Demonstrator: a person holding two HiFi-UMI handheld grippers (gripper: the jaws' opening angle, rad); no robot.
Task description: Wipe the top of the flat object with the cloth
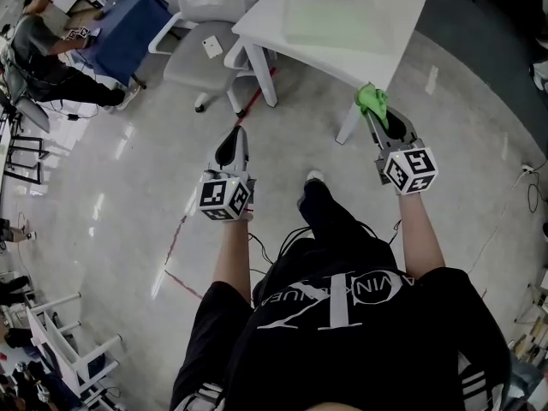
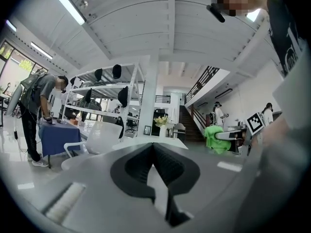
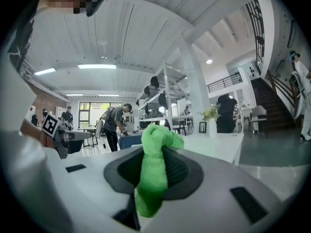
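Note:
A white table (image 1: pixel 377 7) stands ahead of me with a pale green flat sheet (image 1: pixel 330 20) lying on its top. My right gripper (image 1: pixel 378 116) is shut on a bright green cloth (image 1: pixel 371 99), held in the air just short of the table's near corner. In the right gripper view the cloth (image 3: pixel 153 174) is bunched upright between the jaws, with the table (image 3: pixel 214 147) behind it. My left gripper (image 1: pixel 235 137) hangs over the floor to the left of the table, shut, with nothing in it. In the left gripper view its jaws meet at the tip (image 2: pixel 153 147), and the cloth (image 2: pixel 214 137) shows off to the right.
A grey office chair (image 1: pixel 201 54) sits left of the table. Further left a person (image 1: pixel 43 50) sits at a blue-covered table (image 1: pixel 128 32). A red tape line (image 1: pixel 184 221) crosses the floor, and a white rack (image 1: pixel 73 354) stands at the lower left.

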